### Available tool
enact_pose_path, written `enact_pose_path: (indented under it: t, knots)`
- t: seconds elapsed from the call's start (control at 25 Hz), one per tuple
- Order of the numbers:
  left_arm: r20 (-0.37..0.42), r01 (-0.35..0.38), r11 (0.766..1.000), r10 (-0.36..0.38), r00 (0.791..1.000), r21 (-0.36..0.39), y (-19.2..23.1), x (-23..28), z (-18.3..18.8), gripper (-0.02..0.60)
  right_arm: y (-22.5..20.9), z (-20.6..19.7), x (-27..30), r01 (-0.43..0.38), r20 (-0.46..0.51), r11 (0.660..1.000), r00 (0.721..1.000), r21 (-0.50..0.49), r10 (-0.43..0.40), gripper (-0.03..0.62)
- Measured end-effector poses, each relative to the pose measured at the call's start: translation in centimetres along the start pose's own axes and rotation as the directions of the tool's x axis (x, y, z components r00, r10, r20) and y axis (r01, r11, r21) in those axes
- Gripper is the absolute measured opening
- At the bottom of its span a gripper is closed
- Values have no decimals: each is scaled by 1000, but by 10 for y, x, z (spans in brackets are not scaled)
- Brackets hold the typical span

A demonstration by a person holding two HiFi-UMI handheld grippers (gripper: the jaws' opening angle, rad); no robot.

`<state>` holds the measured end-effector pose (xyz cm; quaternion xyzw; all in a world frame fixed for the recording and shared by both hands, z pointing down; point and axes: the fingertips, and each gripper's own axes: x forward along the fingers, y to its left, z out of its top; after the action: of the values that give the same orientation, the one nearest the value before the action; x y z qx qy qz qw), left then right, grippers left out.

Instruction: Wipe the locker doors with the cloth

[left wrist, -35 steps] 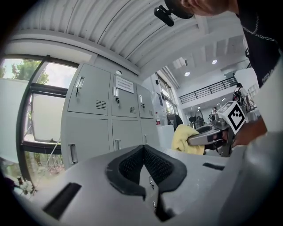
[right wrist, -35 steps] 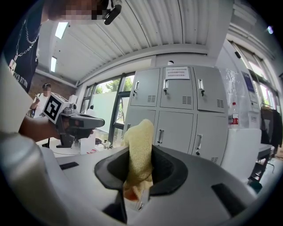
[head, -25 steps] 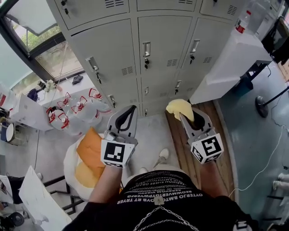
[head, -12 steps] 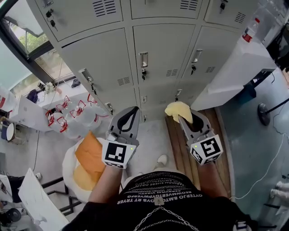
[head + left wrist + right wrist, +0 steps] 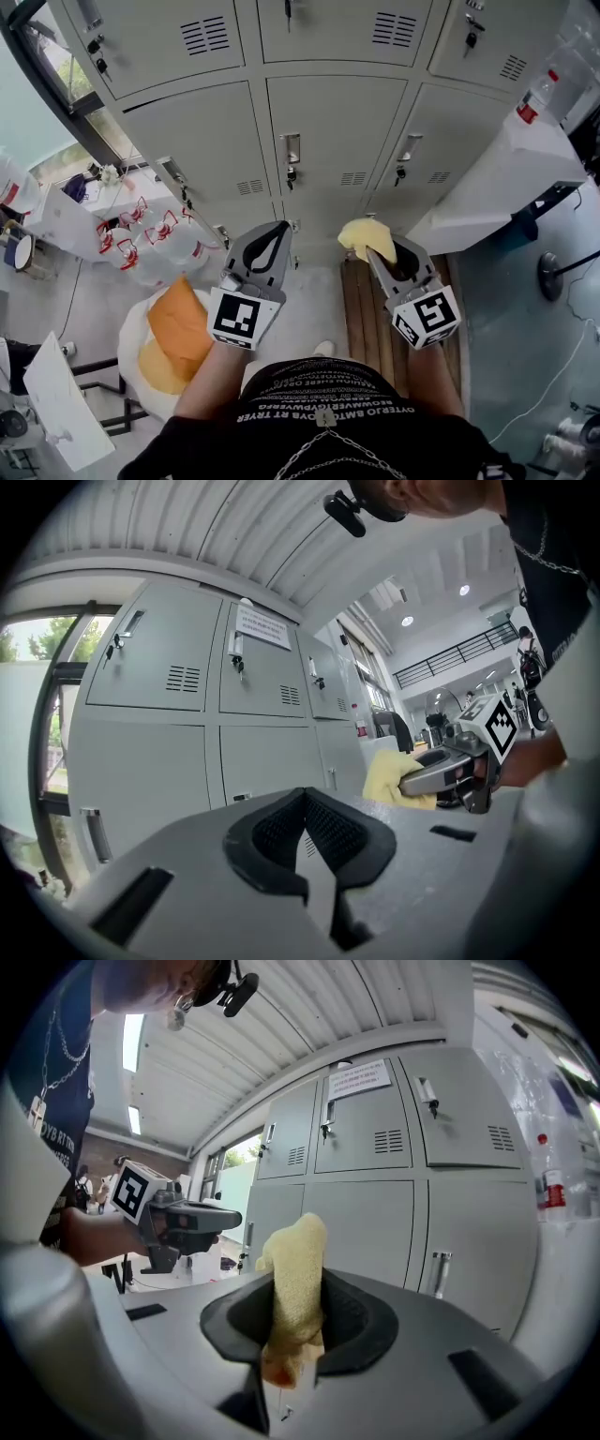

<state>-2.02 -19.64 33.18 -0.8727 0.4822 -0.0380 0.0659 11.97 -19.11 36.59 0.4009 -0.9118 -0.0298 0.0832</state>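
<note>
Grey locker doors (image 5: 333, 131) with handles and vents stand in front of me, a short way beyond both grippers. My right gripper (image 5: 377, 247) is shut on a yellow cloth (image 5: 364, 234). In the right gripper view the cloth (image 5: 296, 1269) sticks up from between the black pads. My left gripper (image 5: 280, 229) is level with it on the left, shut, with nothing between its pads (image 5: 281, 829). The left gripper view shows the cloth (image 5: 388, 776) in the right gripper off to the side, and the locker doors (image 5: 262, 752) ahead. Neither gripper touches a door.
A white cabinet (image 5: 497, 159) with a bottle (image 5: 536, 94) stands against the lockers at the right. A slatted wooden board (image 5: 359, 314) lies on the floor below the right gripper. Water jugs (image 5: 159, 234) and an orange cushion (image 5: 173, 323) sit at the left, below a window (image 5: 56, 75).
The lockers now fill more of the head view, with a higher row of doors showing. Both grippers stay side by side, the right one still holding the cloth.
</note>
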Motion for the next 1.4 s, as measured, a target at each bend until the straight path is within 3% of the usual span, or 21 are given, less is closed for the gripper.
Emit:
enact_pose_path:
  t: [0.16,0.36,0.64,1.08,1.4]
  knots:
    - [-9,-24,999,23,1000,-32,-3,15,-5,6,-18,-5,5,-35,1,999,999,5,35,91]
    - [-52,-42,999,40,998,-35,-4,27,-17,5,-36,-11,6,-39,-2,999,999,4,39,91]
    - [-48,-52,998,51,998,-21,-1,36,-12,5,-46,-14,15,-56,10,998,998,16,56,91]
    - [-33,-46,999,45,998,-10,34,59,-17,6,-52,-5,55,-64,18,998,998,5,64,91]
    - [-25,-60,998,60,998,-16,62,74,-21,5,-45,16,93,-110,20,992,994,-58,111,92]
